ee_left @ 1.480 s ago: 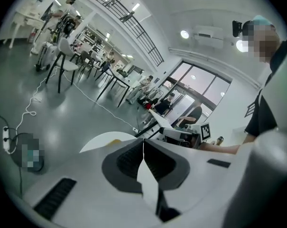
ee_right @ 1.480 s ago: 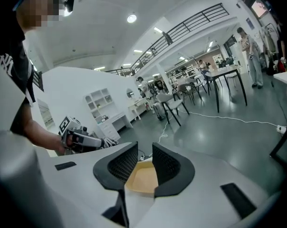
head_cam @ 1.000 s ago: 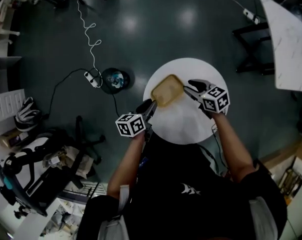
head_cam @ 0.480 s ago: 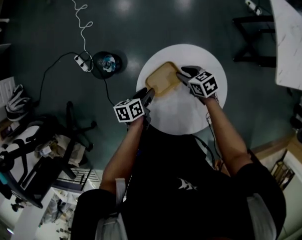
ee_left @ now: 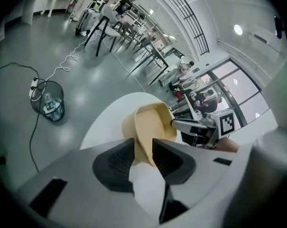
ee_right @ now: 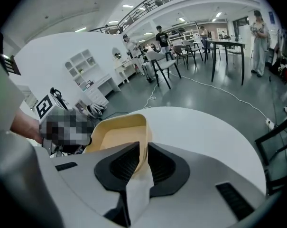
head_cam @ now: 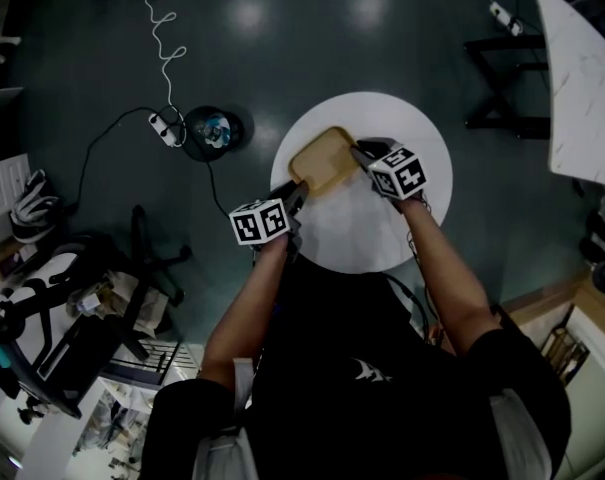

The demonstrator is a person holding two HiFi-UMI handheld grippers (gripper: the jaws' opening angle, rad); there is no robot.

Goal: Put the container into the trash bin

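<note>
A tan, shallow container lies on the round white table, near its far left edge. My left gripper holds the container's near corner; in the left gripper view the tan wall fills the gap between the closing pads. My right gripper grips the right-hand side of the rim. In the right gripper view the container's wall stands pinched between the closing black pads. The black mesh trash bin stands on the floor left of the table, also seen in the left gripper view as the bin with litter inside.
A power strip and cables lie on the floor beside the bin. A marble-topped table and a black frame stand at the right. An office chair and clutter fill the left. People and chairs are far off.
Both grippers have come down onto the container. The right one moved left from beside the rim onto it, and its jaws have narrowed on the wall.
</note>
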